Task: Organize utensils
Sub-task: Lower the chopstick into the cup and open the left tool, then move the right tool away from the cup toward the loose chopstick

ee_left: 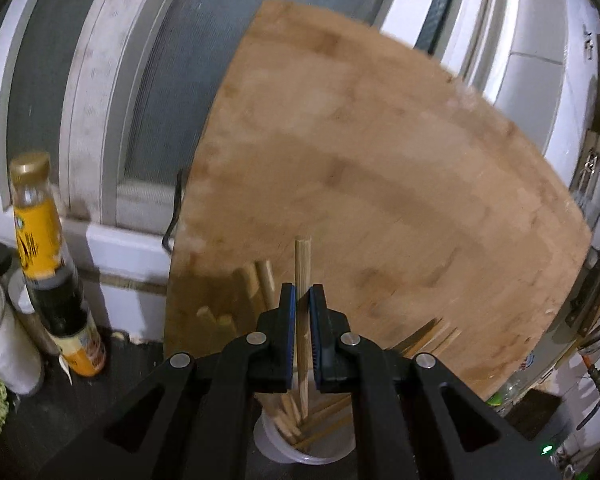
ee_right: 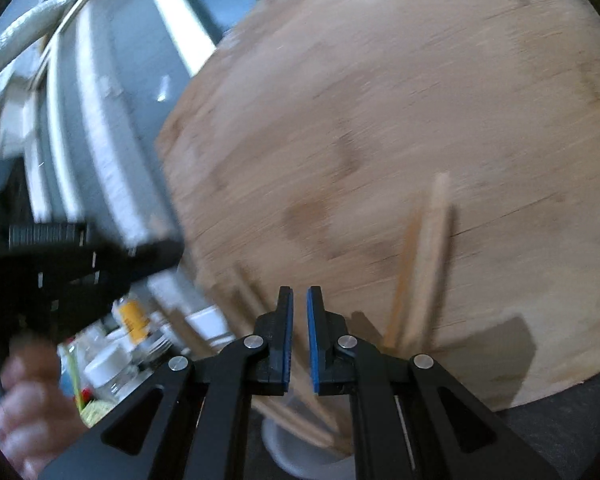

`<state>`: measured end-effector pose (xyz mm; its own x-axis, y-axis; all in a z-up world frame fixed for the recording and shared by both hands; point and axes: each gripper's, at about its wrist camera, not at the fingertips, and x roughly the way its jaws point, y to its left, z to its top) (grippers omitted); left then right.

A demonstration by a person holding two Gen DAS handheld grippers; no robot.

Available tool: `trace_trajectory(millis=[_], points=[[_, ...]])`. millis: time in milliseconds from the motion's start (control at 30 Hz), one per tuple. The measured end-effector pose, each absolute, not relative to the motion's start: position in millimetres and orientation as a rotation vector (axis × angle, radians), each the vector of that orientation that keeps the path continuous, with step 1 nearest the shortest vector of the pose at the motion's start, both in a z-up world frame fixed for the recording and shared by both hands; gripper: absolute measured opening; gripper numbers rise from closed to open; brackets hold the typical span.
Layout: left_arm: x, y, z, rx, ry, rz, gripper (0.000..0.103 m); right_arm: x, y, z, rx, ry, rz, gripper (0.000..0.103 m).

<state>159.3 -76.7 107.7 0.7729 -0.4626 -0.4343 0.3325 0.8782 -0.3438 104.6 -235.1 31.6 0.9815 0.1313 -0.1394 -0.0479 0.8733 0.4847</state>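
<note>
Now the left claw [ee_left: 303, 300] is clamped on one chopstick [ee_left: 302, 264], held nearly upright with its lower end inside the cup [ee_left: 300, 450] among the other sticks [ee_left: 312, 416]. Judgement: an upright hold suits feeding a thin stick down through a narrow mouth, and a grip on mid-shaft leaves the lower end free to slide in between the rest.

Right claw [ee_right: 297, 308]: pads drawn close, only a narrow slit between them, nothing held. It hangs just above the same cup [ee_right: 300, 460], probably waiting its turn or ready to steady the bundle. In the right view the left tool shows as a dark blurred body at far left, with a hand [ee_right: 28, 408] beneath it.

Behind the cup a board [ee_left: 380, 180] leans on the window frame, likely parked there to drain or to keep the worktop [ee_left: 100, 392] free.

Materials:
- chopstick: pale bamboo, round section, fine lengthwise grain, blunt flat top.
- cup: white, smooth, looks like thin plastic; its sticks splay outward.
- board: jointed bamboo strips, matte, worn with darker arcs.
- claw pads: blue, ribbed; arms black with steel pins.
- bottle [ee_left: 48, 264]: glass, gold cap, yellow label, at the left.
- worktop: dark, dull.
</note>
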Motion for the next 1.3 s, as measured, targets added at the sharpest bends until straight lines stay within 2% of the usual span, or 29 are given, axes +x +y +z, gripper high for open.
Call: trace_trajectory(millis=[133,200,267,533,633,767,833,900,1133,1300], points=[[156.9,-76.4,98.5,-0.250,0.535,-0.427,0.006,96.1,-234.3,32.4,0.453,0.123,0.028,0.008],[150.0,-75.9,100.7,-0.227,0.505,-0.422,0.013,90.1,-226.7,30.6,0.405,0.084,-0.011,0.008],[139.2,-73.9,106.4,-0.198,0.462,-0.404,0.029,82.9,-219.0,30.7,0.357,0.033,-0.047,0.008],[97.8,-51.3,124.1,-0.166,0.346,-0.377,0.045,61.0,-206.5,34.0,0.252,-0.049,-0.025,0.008],[82.3,-42.7,125.6,-0.136,0.331,-0.305,0.046,44.6,-192.3,38.9,0.200,-0.166,-0.088,0.008],[57.8,-26.9,126.0,-0.108,0.275,-0.263,0.050,12.2,-160.3,30.5,0.049,-0.452,-0.250,0.008],[53.0,-15.2,125.1,-0.127,0.269,-0.262,0.051,-1.1,-148.1,22.8,0.005,-0.572,-0.313,0.013],[48.2,-3.4,124.6,-0.150,0.272,-0.276,0.052,-5.3,-137.8,19.4,-0.040,-0.646,-0.364,0.014],[42.0,25.3,118.0,-0.171,0.288,-0.262,0.054,15.8,-151.6,41.5,0.103,-0.596,-0.481,0.016],[44.2,33.7,97.0,-0.182,0.360,-0.243,0.054,47.8,-163.2,53.6,0.202,-0.491,-0.496,0.017]])
